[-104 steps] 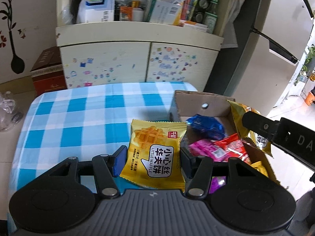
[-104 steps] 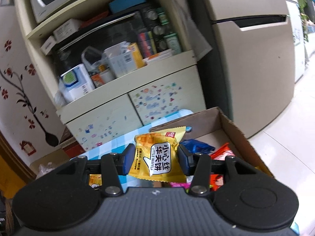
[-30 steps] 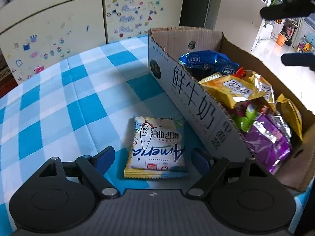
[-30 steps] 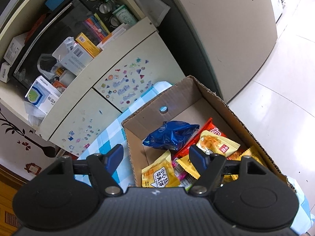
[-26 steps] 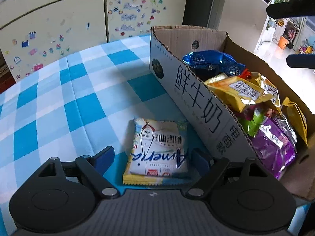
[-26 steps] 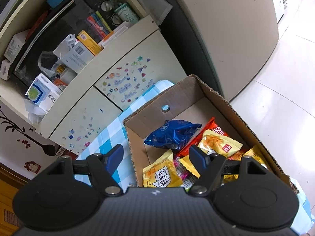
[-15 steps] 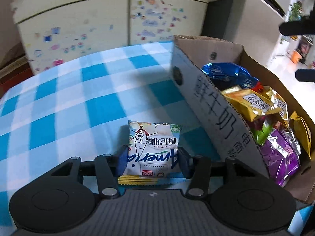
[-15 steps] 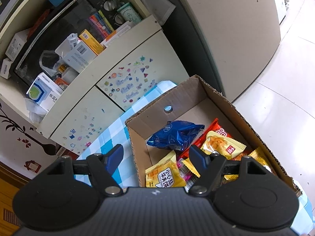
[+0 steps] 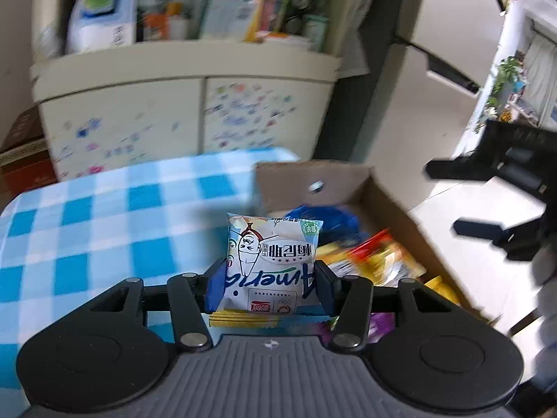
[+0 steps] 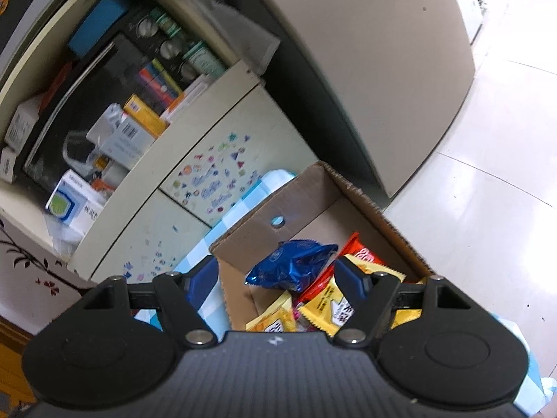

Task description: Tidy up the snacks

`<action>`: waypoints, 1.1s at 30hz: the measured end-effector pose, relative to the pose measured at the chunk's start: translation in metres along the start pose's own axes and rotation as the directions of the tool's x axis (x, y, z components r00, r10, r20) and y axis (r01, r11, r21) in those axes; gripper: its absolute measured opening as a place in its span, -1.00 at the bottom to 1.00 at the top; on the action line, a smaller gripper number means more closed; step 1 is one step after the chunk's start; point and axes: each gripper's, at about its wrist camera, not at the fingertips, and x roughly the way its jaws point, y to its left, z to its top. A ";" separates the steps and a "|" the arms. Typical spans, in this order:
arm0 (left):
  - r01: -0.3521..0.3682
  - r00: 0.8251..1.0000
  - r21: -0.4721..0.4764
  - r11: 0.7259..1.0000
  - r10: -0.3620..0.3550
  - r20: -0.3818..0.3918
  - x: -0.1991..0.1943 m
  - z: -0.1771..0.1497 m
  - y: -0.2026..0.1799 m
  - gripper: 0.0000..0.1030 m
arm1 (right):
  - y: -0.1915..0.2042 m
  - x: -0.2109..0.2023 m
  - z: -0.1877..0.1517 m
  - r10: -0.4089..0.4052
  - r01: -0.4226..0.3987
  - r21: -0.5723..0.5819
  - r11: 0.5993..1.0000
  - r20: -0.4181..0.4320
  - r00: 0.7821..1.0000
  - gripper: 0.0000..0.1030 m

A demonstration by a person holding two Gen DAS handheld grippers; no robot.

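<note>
Since a second before, white snack packet (image 9: 273,261) was clamped in left tool (image 9: 266,287) and lifted off table (image 9: 87,230); right tool (image 10: 276,284) opening, empty, above cardboard box (image 10: 365,205); release best made well inside box

One white snack packet (image 9: 273,261) sits at the centre of the left wrist view. One cardboard box (image 10: 351,188) fills the lower middle of the right wrist view, holding one blue packet (image 10: 294,264), one red packet (image 10: 362,250) and at least three yellow packets (image 10: 325,308); more lie hidden behind the gripper body. Two cabinet doors (image 10: 216,170) with stickers show at centre left.
</note>
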 end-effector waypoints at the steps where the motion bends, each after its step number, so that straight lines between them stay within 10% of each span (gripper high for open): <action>1: 0.011 1.000 0.001 1.000 -0.011 0.003 0.002 0.004 -0.007 0.12 | -0.002 -0.002 0.001 -0.005 0.005 0.005 1.000 0.009 1.000 0.49; 6: -0.001 1.000 0.028 1.000 0.001 0.001 0.021 0.018 -0.048 0.20 | -0.008 -0.007 0.004 -0.013 0.013 0.007 1.000 0.022 1.000 0.51; 12: -0.084 0.996 0.059 0.995 0.084 -0.008 0.022 0.024 -0.070 0.89 | -0.010 -0.009 0.005 -0.016 0.016 -0.012 1.000 0.018 1.000 0.53; 33: -0.228 0.965 -0.002 0.974 0.225 -0.133 -0.023 0.003 -0.073 1.00 | -0.002 -0.028 -0.014 -0.072 0.077 -0.202 0.976 0.035 0.997 0.63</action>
